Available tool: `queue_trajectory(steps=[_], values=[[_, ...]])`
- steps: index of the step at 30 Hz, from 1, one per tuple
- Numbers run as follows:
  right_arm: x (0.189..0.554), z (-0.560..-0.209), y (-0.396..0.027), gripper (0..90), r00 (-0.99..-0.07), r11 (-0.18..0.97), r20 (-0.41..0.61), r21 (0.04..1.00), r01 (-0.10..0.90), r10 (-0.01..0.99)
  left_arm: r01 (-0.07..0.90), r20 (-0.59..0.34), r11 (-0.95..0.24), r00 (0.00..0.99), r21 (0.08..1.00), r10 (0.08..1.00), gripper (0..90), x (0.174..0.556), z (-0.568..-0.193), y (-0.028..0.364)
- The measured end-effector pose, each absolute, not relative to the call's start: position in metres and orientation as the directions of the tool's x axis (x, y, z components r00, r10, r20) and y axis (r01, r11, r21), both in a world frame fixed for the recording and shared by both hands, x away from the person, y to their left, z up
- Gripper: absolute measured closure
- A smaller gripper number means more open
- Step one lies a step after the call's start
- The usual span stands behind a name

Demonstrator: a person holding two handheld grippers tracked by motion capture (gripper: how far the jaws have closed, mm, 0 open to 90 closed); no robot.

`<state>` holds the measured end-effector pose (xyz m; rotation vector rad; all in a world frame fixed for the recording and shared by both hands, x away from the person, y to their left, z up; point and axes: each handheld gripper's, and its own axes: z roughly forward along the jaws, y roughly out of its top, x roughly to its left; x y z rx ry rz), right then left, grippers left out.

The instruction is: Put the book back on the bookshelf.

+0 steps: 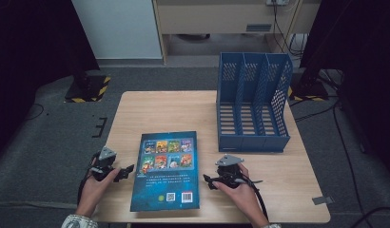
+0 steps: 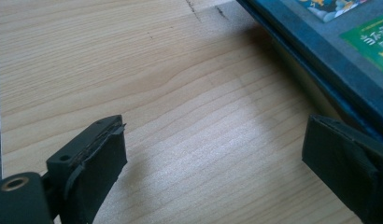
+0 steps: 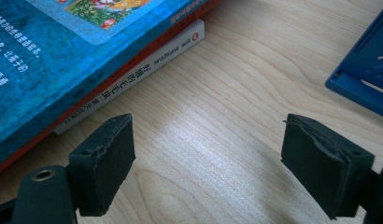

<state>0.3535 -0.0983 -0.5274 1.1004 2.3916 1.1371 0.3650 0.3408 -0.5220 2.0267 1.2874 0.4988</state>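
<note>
A blue picture book (image 1: 167,171) lies flat on the wooden table (image 1: 160,109), near its front edge. My left gripper (image 1: 126,172) rests at the book's left side, its jaws open over bare wood (image 2: 213,158), with the book's dark edge (image 2: 329,51) just beyond the right-hand jaw. At the book's right side my right gripper (image 1: 207,180) points toward it, open with nothing between its jaws (image 3: 208,163). In the right gripper view the blue book (image 3: 63,60) tops a stack, with a red cover edge and a white-spined book (image 3: 143,70) under it.
A blue three-slot file holder (image 1: 252,102) stands at the table's back right, its open front facing me; one corner (image 3: 367,70) appears in the right gripper view. Bare wood lies between it and the book. Cables run across the grey floor at the right.
</note>
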Motion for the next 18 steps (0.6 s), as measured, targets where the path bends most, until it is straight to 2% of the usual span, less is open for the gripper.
queue_trajectory(steps=[7,18], values=[[0.354,-0.514,-0.098,18.8,-0.688,0.407,0.070,0.761,0.504,0.722,0.628,-0.081,-0.234,0.431,0.742,0.899,7.5,0.355,-0.506,0.339],[0.353,-0.499,-0.096,12.2,-0.717,0.402,0.107,0.767,0.500,0.688,0.592,-0.073,-0.281,0.503,0.756,0.861,8.5,0.341,-0.491,0.319]])
